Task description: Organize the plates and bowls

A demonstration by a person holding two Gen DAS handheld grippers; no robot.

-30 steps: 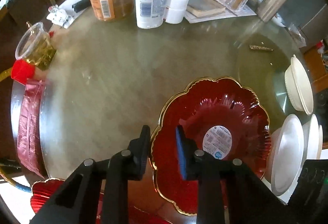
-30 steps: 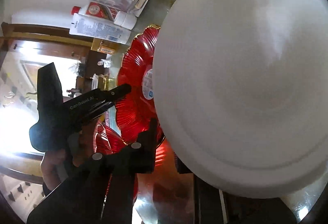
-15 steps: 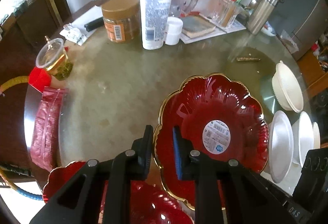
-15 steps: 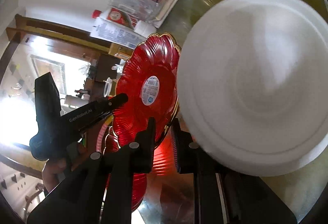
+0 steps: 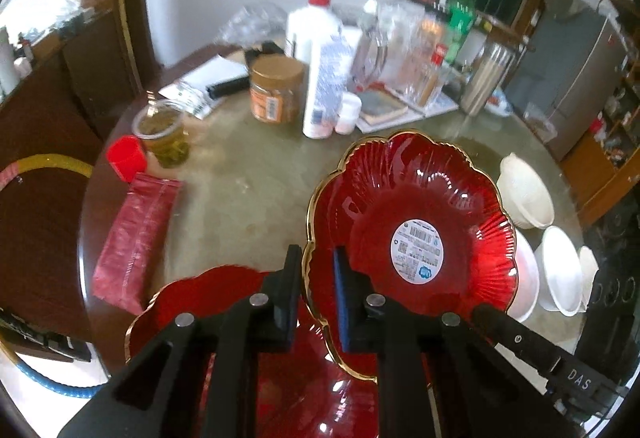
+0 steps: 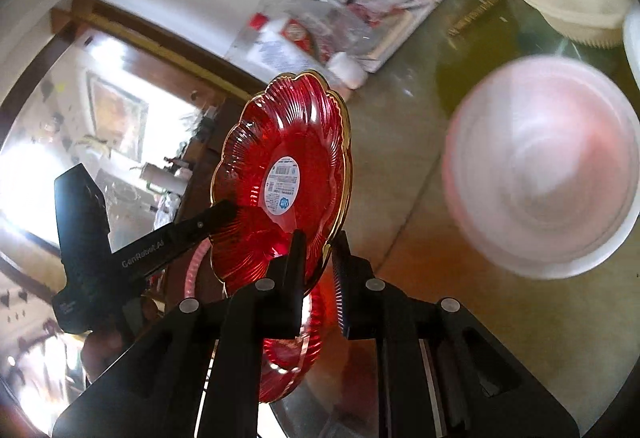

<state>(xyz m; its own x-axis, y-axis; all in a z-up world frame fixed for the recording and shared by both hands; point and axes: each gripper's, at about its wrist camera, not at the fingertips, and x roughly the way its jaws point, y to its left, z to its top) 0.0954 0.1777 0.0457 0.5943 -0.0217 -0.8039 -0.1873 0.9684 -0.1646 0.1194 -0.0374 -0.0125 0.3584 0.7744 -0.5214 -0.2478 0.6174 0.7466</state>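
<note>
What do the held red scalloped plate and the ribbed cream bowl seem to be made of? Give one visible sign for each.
Red scalloped plate: probably glass or clear hard plastic, glossy; it is translucent, with sharp highlights and a gold-painted rim.
Ribbed cream bowl: likely matte moulded pulp or foam, as disposable ware often is; dull surface, no glare.

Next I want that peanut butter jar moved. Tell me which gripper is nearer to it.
Left. The left gripper, holding the red plate's rim, faces the jar across open table. The right gripper grips the same plate farther over, by the white bowls.
</note>
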